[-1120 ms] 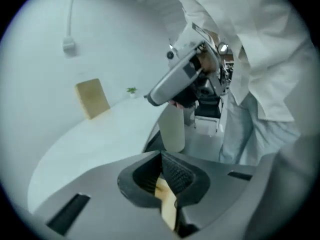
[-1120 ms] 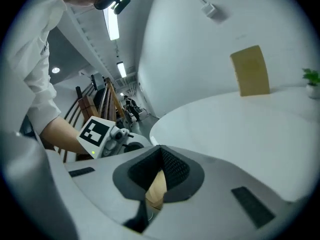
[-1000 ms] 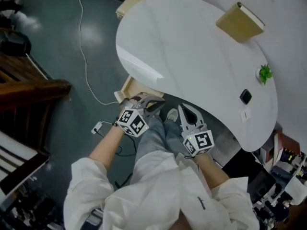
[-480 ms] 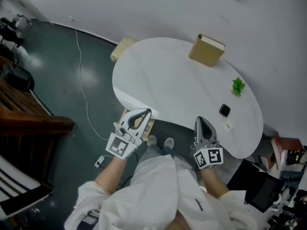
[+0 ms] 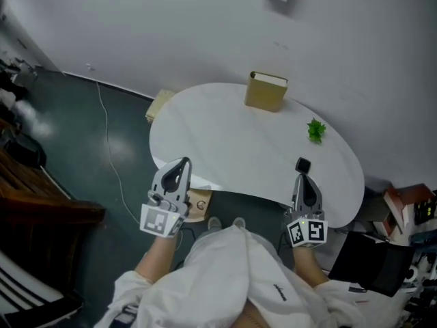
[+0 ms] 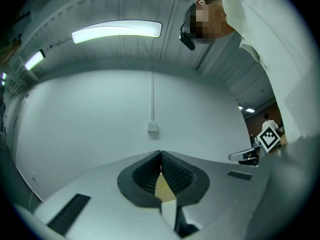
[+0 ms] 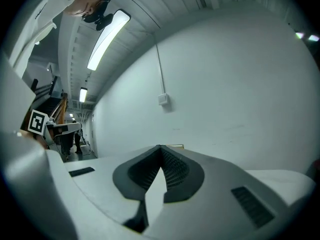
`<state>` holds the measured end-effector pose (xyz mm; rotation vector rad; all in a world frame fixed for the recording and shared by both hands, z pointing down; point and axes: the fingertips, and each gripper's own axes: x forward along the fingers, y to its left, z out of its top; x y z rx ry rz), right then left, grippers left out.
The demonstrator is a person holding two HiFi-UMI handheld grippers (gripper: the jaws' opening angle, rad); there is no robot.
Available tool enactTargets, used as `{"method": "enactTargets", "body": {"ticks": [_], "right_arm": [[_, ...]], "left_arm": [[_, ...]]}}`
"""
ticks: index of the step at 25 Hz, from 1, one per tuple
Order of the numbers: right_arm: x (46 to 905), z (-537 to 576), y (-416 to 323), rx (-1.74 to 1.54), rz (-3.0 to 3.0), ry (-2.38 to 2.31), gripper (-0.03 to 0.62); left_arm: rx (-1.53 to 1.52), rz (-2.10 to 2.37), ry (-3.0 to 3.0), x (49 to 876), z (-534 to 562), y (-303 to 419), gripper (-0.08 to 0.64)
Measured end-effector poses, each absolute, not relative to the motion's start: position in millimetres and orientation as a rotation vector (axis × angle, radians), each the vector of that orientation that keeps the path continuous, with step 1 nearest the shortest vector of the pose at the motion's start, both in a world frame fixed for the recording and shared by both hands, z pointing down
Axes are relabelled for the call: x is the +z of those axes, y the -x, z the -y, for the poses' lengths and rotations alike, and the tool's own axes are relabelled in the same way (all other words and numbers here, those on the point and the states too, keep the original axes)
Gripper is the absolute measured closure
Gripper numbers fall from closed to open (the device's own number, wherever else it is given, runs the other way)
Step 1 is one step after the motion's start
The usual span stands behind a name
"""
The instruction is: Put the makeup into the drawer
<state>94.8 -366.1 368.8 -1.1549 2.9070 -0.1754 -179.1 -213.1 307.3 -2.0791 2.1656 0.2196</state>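
Evidently idle: left gripper (image 5: 181, 164) and right gripper (image 5: 305, 178) both closed tip to tip on nothing, held up at the near edge of the white table (image 5: 225, 135) and aimed at the far wall (image 5: 171, 33), likely just carried. Possibly the makeup: small black item (image 5: 302, 165) lying on the table just beyond the right gripper. Seemingly a tan drawer (image 5: 200, 202) poking out under the near left edge, beside the left gripper; contents too small to tell. Farther back, box (image 5: 265, 91) and plant (image 5: 315, 130)
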Motion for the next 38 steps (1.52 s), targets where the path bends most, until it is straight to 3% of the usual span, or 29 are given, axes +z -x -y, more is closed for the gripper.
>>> {"method": "enactTargets", "body": {"ticks": [13,38], "right_arm": [[343.9,382.7,-144.4,-0.1,-2.781,1.324,0.575],[351.1,369.7,-160.9,-0.136,-2.787,1.33,0.575]], "left_arm": [[0.128,-2.168,1.985,292.8,202.3,200.5,0.534],[0.149,-2.18,2.025,302.5,194.1,181.2,0.535]]}}
